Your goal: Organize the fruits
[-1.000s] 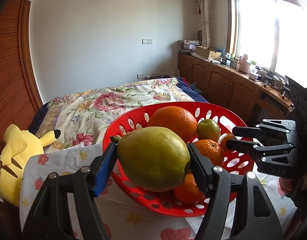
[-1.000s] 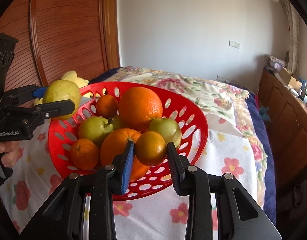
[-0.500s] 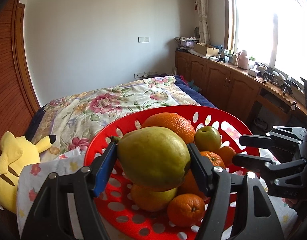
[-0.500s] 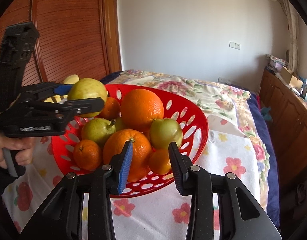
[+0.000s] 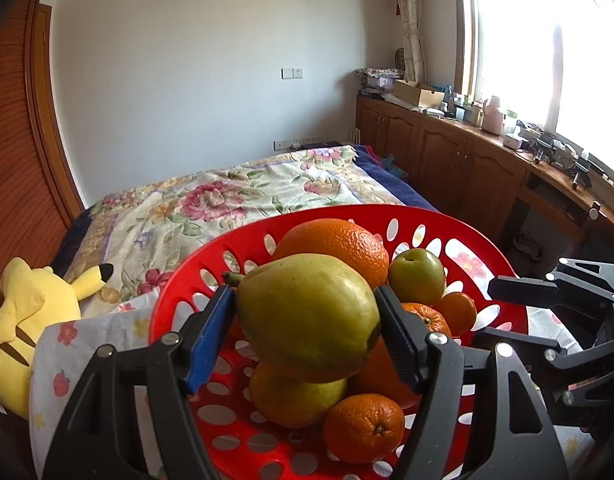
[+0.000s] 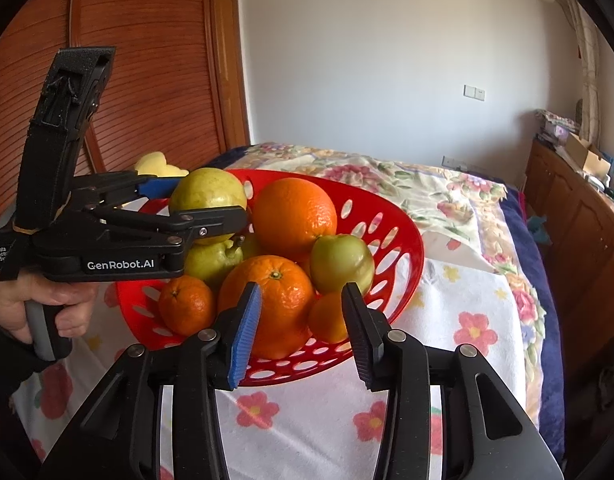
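Observation:
My left gripper (image 5: 305, 336) is shut on a large yellow-green pear (image 5: 307, 316) and holds it over the red perforated basket (image 5: 467, 236); it also shows in the right wrist view (image 6: 195, 204) with the pear (image 6: 207, 194). The basket (image 6: 403, 240) holds two big oranges (image 6: 293, 214), small mandarins (image 6: 185, 306), a green apple (image 6: 341, 258) and another pear (image 6: 209, 262). My right gripper (image 6: 303, 332) is open and empty at the basket's near rim, and is seen at the right of the left wrist view (image 5: 519, 316).
The basket sits on a white flowered cloth (image 6: 467, 320) over a bed with a floral quilt (image 5: 235, 196). A yellow plush toy (image 5: 27, 320) lies at the left. Wooden wardrobe doors (image 6: 147, 60) stand behind, low cabinets (image 5: 447, 152) along the window wall.
My left gripper has carried the pear from outside the basket's rim to above the fruit pile. My right gripper has opened, let go of a small mandarin into the basket and drawn back.

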`<state>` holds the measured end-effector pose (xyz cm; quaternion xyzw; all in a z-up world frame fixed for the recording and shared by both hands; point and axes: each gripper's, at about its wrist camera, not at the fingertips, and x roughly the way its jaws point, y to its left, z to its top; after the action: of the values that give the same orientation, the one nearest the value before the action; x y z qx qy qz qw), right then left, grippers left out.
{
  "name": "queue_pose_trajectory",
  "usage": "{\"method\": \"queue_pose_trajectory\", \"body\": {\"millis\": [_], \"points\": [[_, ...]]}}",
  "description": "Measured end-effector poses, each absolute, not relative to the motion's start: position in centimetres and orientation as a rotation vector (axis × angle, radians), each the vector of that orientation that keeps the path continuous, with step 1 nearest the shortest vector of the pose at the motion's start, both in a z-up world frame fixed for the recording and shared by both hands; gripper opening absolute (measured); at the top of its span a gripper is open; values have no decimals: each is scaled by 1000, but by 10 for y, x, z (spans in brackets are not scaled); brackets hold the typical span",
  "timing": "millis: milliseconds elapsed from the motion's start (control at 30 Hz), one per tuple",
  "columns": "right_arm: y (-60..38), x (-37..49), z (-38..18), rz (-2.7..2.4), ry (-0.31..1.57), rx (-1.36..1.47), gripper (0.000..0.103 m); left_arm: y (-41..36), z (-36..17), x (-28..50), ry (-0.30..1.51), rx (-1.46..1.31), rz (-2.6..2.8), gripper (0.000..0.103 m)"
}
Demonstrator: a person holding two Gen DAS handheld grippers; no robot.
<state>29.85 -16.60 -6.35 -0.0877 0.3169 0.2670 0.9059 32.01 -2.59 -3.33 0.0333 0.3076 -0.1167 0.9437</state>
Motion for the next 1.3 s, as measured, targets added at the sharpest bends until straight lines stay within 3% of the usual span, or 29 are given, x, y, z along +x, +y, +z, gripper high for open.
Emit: {"method": "queue_pose_trajectory", "body": {"millis": [1067,1300], "points": [[-165,218,-29,463,569,-99,45,10,4,186,523,50,-186,77],[-163,190,-15,442,520,-109,52,10,19,153,472,63,-175,85]]}}
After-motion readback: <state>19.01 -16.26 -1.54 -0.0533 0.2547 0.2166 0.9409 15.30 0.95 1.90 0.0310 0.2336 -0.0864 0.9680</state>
